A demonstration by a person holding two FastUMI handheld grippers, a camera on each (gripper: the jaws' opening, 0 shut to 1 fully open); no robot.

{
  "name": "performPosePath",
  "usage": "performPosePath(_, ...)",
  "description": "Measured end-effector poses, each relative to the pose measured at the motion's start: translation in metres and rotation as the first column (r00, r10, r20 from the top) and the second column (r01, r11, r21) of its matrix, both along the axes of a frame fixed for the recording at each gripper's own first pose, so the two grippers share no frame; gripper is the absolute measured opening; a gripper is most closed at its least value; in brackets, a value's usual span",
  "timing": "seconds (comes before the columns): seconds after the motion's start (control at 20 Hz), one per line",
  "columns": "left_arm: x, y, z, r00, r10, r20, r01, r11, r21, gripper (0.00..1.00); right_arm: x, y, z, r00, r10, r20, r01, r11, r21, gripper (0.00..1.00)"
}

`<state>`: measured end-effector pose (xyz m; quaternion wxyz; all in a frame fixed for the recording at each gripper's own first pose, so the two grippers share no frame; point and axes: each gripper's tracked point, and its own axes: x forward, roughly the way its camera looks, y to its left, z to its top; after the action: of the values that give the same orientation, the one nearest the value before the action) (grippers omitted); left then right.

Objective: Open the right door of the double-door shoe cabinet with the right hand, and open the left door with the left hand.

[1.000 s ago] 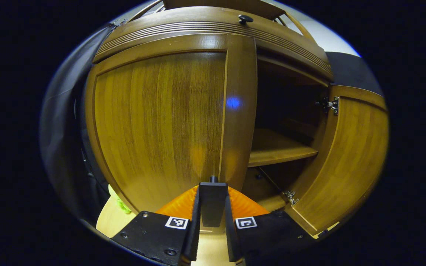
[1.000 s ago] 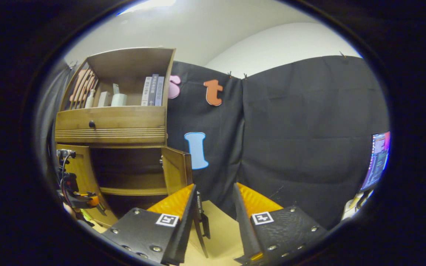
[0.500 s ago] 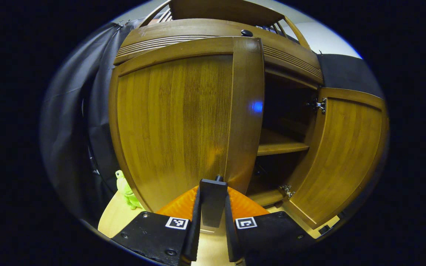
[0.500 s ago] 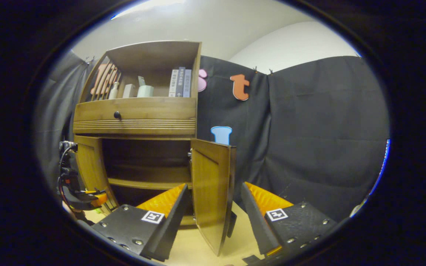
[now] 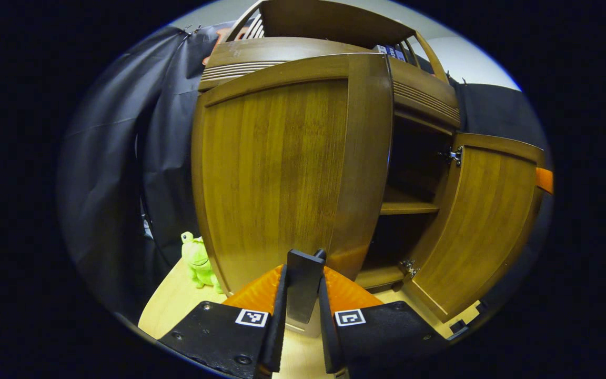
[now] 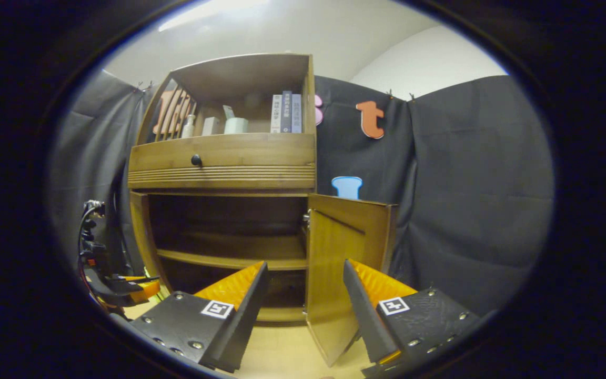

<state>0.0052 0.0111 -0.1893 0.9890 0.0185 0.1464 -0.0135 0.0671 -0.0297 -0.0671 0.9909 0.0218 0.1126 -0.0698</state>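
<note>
The wooden shoe cabinet point(image 6: 224, 163) stands with both lower doors swung out. In the left gripper view, the left door point(image 5: 287, 168) fills the middle, and my left gripper point(image 5: 303, 295) is shut on its dark handle point(image 5: 303, 281) at the door's lower free edge. The right door point(image 5: 487, 226) hangs open at the right, with the dark inside and a shelf point(image 5: 405, 208) between the doors. In the right gripper view, my right gripper point(image 6: 303, 269) is open, holding nothing, a little in front of the right door point(image 6: 342, 273). The left gripper point(image 6: 119, 287) shows at the far left beside the left door point(image 6: 139, 237).
A green frog toy point(image 5: 198, 260) sits on the pale floor left of the cabinet. Above the doors are a drawer with a black knob point(image 6: 196, 159) and an open shelf holding books point(image 6: 284, 113) and small bottles. Black cloth walls stand behind and to the right.
The left door has swung further out with my left gripper on its handle, uncovering the frog toy. The right gripper has turned toward the cabinet, so the right door now sits between its fingers' lines.
</note>
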Motion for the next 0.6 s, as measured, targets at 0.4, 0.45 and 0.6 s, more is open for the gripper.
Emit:
performPosePath(0.4,-0.026,0.025,0.003,0.999,0.048,0.004,-0.048,0.998,-0.026,0.32,0.021,0.046,-0.014,0.992,0.123,-0.018,-0.122,0.991,0.057,0.82)
performPosePath(0.45,-0.03,0.028,0.004,0.999,0.053,0.005,-0.053,0.998,-0.022,0.32,0.024,0.052,-0.015,0.99,0.137,-0.019,-0.136,0.989,0.064,0.82)
performPosePath(0.6,-0.038,0.037,0.004,0.997,0.072,0.0,-0.072,0.997,-0.01,0.32,0.029,0.067,-0.021,0.984,0.176,-0.027,-0.173,0.982,0.079,0.85)
